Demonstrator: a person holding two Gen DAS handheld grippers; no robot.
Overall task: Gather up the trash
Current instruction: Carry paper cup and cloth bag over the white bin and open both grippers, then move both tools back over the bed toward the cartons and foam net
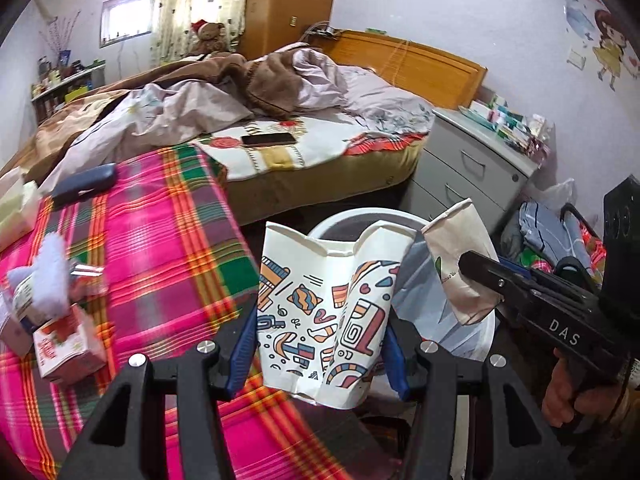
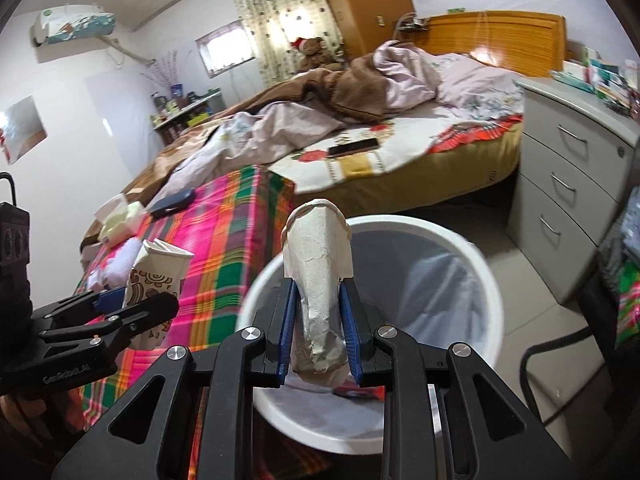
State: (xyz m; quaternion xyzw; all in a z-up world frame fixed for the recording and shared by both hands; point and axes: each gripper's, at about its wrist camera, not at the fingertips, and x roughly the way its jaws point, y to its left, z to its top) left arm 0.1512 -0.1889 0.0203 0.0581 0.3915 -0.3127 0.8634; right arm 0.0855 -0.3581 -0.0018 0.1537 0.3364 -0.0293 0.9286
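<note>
A crushed paper cup with a colourful doodle print [image 1: 324, 312] sits between the blue pads of my left gripper [image 1: 320, 346], which is shut on it. Just behind it stands a white bin [image 1: 362, 216] lined with a pale bag. On the right, my right gripper [image 1: 478, 280] is shut on a flattened plain paper cup [image 1: 456, 256]. In the right wrist view that plain cup [image 2: 318, 280] hangs over the bin [image 2: 486, 276], pinched by the right gripper [image 2: 318, 328]. My left gripper [image 2: 138, 302] holds the doodle cup [image 2: 158, 272] over the table edge, left of the bin.
A table under a pink plaid cloth [image 1: 160, 240] carries tissue boxes [image 1: 68, 344] and a dark case [image 1: 84, 184]. Beyond it is an unmade bed [image 1: 280, 96] with a phone [image 1: 269, 139]. A grey drawer unit [image 2: 568, 184] and a chair frame [image 2: 556, 360] stand right of the bin.
</note>
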